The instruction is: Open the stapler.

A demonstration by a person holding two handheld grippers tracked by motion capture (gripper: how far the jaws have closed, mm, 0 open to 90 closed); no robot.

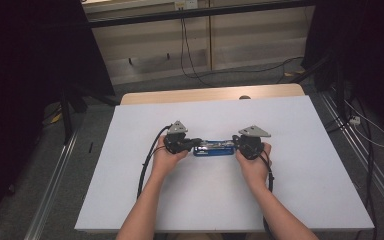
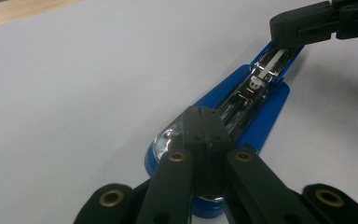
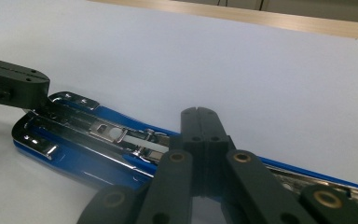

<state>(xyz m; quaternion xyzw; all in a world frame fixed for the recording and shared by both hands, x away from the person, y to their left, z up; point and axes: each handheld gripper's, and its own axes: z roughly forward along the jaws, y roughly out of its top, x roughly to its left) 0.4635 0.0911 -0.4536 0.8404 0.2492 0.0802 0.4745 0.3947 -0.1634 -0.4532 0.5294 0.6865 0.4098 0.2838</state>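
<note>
A blue stapler [image 1: 214,148] lies opened out flat in the middle of the white table top [image 1: 290,180], its chrome staple channel facing up. My left gripper [image 1: 196,143] is shut, and its closed tips sit over the stapler's rounded left end [image 2: 265,112] with nothing between them. My right gripper [image 1: 236,145] is shut too, its tips over the stapler's right half [image 3: 88,163]. In the left gripper view my own tips [image 2: 202,112] point along the stapler toward the right gripper [image 2: 303,23]. The right gripper view has my own tips [image 3: 199,112] near the middle, and the left gripper [image 3: 14,86] at the far end.
The white sheet covers a wooden table whose bare strip [image 1: 205,94] runs along the far edge, with a small dark object [image 1: 244,97] on it. Black stands and cables [image 1: 185,45] lie on the floor beyond. Both forearms enter from the near edge.
</note>
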